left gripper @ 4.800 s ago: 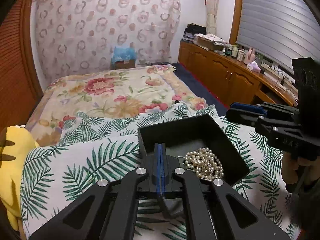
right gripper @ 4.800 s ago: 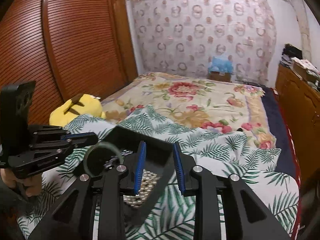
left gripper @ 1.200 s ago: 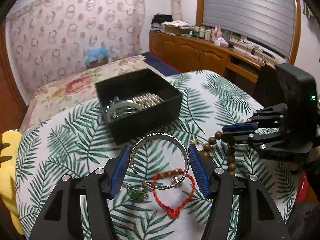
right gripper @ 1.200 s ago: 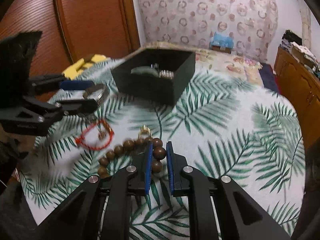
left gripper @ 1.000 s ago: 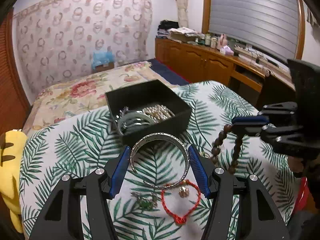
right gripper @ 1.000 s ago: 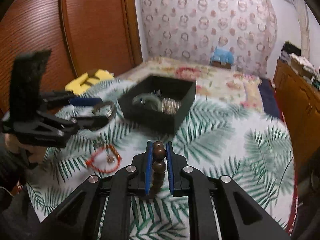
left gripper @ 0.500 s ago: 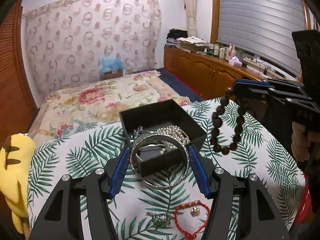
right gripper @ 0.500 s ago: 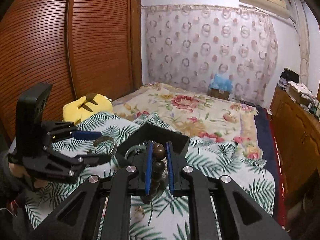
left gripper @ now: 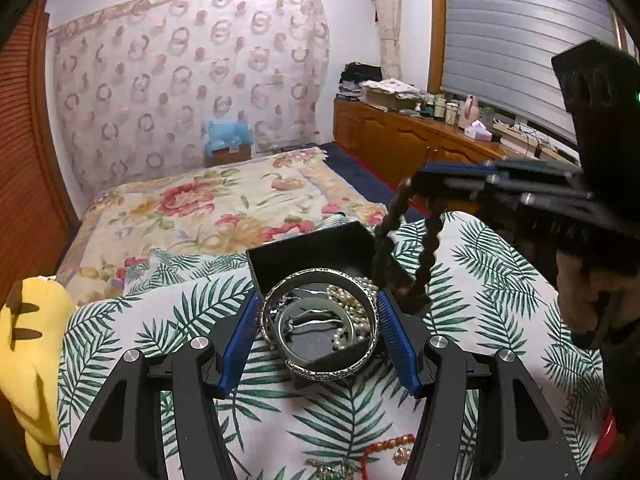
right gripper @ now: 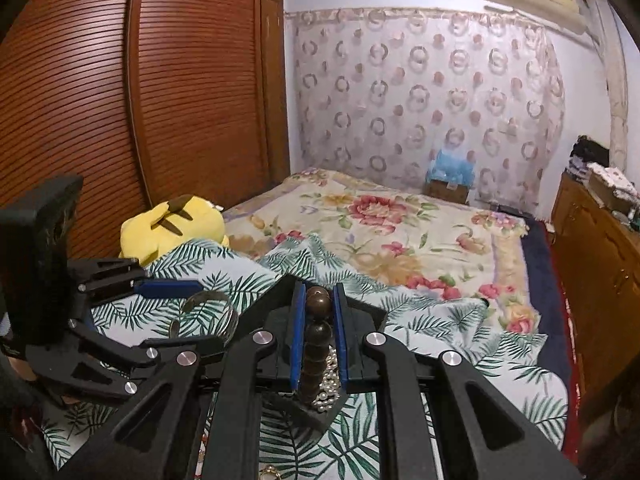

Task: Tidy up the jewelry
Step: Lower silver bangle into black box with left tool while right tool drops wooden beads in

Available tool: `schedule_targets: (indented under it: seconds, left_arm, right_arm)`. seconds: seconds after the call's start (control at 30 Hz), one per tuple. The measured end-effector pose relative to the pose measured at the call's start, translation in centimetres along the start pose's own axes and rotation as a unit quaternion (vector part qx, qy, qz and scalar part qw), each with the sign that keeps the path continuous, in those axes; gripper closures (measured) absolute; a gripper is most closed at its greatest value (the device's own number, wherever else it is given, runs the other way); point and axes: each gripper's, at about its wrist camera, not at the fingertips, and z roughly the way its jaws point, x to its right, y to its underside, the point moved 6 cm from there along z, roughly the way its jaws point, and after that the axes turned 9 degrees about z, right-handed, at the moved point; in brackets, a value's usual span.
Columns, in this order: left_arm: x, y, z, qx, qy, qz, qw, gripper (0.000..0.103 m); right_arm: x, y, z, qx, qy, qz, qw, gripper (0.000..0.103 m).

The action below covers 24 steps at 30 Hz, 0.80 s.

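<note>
My left gripper [left gripper: 318,334] is shut on a silver bangle [left gripper: 320,368] and holds it level above the black jewelry box [left gripper: 312,248]. The box holds pearls [left gripper: 352,312], a grey-green bangle [left gripper: 296,344] and silver chains. My right gripper [right gripper: 318,340] is shut on a brown wooden bead bracelet [right gripper: 318,336], which hangs over the box's right side in the left wrist view [left gripper: 424,264]. The left gripper with the bangle [right gripper: 208,308] shows at the left of the right wrist view.
The box stands on a palm-leaf cloth [left gripper: 500,280]. A red bead bracelet [left gripper: 384,448], a small gold piece and a green pendant [left gripper: 328,472] lie near the front edge. A yellow plush toy [left gripper: 28,340] lies left. A floral bed [left gripper: 208,204] lies behind.
Both grippers lifted their pieces off the cloth and moved forward to the box. The bangle and the bead bracelet now hang over the box.
</note>
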Motion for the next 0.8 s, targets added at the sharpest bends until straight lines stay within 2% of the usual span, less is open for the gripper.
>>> schedule_targets:
  seconds: [0.17, 0.27, 0.33, 0.43, 0.8]
  left_arm:
    - [-0.4, -0.3, 1.1, -0.007, -0.002, -0.001, 1.0000, 0.046]
    - [-0.5, -0.5, 1.8, -0.009, -0.001, -0.001, 1.0000, 0.046]
    - [-0.6, -0.7, 2.2, -0.011, 0.000, 0.000, 0.9999, 0.046]
    - [-0.5, -0.9, 3.0, -0.015, 0.002, 0.003, 0.9999, 0.046]
    - [-0.2, -1.6, 5.9, -0.031, -0.001, 0.014, 0.9994, 0.046]
  right_arm:
    - [0.2, 1.0, 2.3, -0.026, -0.008, 0.007, 1.000, 0.088]
    - [1.0, 1.5, 3.0, -0.032, 0.002, 0.018, 0.999, 0.087]
    - [1.4, 1.6, 3.2, -0.031, 0.001, 0.026, 0.999, 0.087]
    - [2.1, 1.9, 3.3, -0.026, 0.001, 0.037, 0.999, 0.080]
    - [4.3, 2.6, 3.5, -0.020, 0.024, 0.057, 0.998, 0.080]
